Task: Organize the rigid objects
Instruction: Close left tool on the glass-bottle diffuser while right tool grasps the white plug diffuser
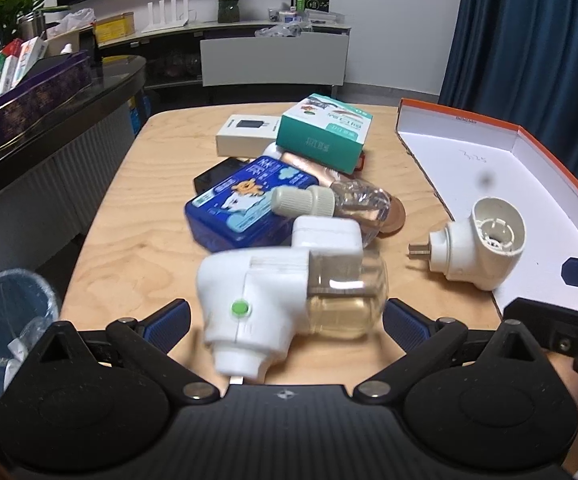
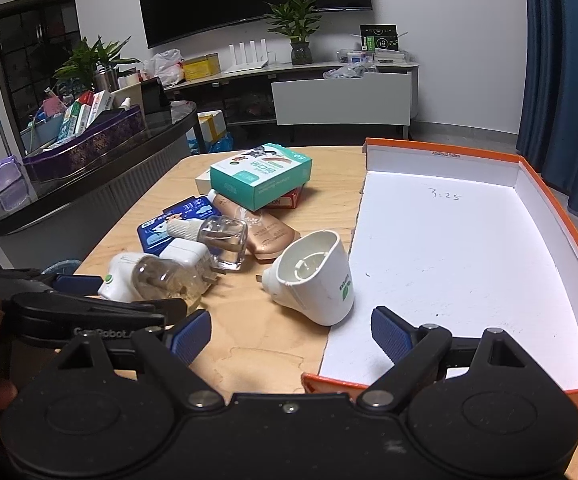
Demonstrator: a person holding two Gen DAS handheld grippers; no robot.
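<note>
**Table Inventory: Item Count, Materials and Gripper State**

Two grippers are in view. The left gripper has its jaws spread wide, one on either side of a white plug-in vaporizer; the ribbed blue pads stand clear of its body, so nothing is clamped. The right gripper is likewise spread apart and holds nothing; it hangs over the near edge of the tray.

Two plug-in vaporizers are present. The first has a smooth white plastic housing, a round green button and a clear rounded bottle of pale yellow liquid; it appears motion-blurred in the left wrist view, so whether it rests fully on the table cannot be determined. The second, an empty vaporizer shell, is a hollow off-white cylinder with metal prongs, lying on its side at the tray's left edge.

One loose refill bottle is clear, square-shouldered, with a ribbed cream cap. One white charger cube lies just beside it.

Box count: one glossy blue box, one teal carton, one flat white box, one red box under the teal carton. One bronze squeeze tube lies in the pile.

One tray: shallow cardboard, orange outside, matte white inside, sitting on the pale plywood table.
</note>
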